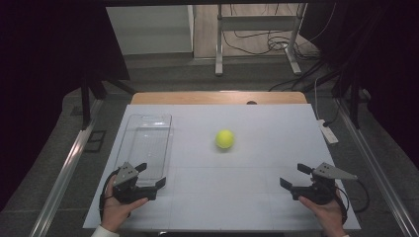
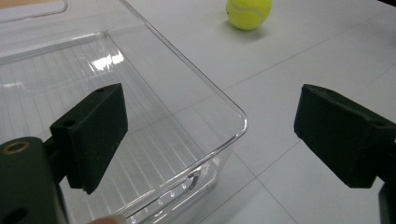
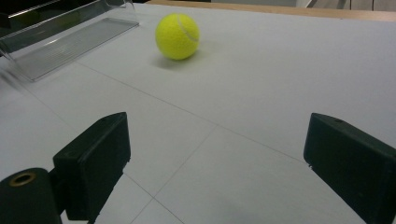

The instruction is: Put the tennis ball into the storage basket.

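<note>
White board [image 1: 247,197] covers the tabletop, faint grid lines across it, dark floor and cables beyond. Nearest the person, two grippers sit low at the near edge. Left gripper [image 1: 150,174], held in the left hand [image 1: 117,210], has its jaws spread wide with nothing between them, straddling the near right corner of the clear tray [image 2: 140,154]: one jaw hangs over the tray's ribbed floor, the other outside over the board. Right gripper [image 1: 295,176], in the right hand [image 1: 327,213], is also wide apart and empty, pointing across bare board. Further out lies the yellow tennis ball [image 1: 225,139], resting on the board to the right of the tray, well apart from both grippers and roughly midway between them. From the right gripper view the ball [image 3: 177,36] lies ahead, left of centre. Beyond the ball, a wooden table edge [image 1: 217,98].
</note>
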{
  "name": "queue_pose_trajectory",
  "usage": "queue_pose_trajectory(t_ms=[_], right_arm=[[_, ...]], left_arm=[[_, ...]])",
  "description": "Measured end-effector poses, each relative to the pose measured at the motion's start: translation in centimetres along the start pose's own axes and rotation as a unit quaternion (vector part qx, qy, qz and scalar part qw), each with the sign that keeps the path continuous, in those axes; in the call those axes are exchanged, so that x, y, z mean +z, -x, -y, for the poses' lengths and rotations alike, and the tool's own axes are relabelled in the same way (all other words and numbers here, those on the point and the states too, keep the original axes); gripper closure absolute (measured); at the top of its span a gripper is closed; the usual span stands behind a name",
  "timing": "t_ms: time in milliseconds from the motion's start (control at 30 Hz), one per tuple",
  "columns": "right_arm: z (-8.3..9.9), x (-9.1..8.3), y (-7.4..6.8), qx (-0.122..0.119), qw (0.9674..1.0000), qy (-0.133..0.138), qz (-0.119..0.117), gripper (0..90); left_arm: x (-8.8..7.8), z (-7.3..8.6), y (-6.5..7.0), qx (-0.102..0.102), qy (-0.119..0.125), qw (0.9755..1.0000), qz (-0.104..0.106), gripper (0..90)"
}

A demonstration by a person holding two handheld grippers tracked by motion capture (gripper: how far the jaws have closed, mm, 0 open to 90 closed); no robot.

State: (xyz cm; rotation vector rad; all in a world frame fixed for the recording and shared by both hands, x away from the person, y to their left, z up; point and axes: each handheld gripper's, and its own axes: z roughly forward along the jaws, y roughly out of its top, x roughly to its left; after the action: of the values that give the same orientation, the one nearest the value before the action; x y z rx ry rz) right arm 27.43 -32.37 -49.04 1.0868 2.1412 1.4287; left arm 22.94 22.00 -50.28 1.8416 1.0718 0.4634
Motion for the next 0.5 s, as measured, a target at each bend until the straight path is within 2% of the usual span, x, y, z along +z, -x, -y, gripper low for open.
queue_pose_trajectory(t_ms=[500], right_arm=[[0.17,-0.06,0.12,0.001,1.0000,-0.001,0.002,7.7]], left_arm=[[-0.15,-0.87,0.53,0.004,0.004,0.9999,0.014,10.7]])
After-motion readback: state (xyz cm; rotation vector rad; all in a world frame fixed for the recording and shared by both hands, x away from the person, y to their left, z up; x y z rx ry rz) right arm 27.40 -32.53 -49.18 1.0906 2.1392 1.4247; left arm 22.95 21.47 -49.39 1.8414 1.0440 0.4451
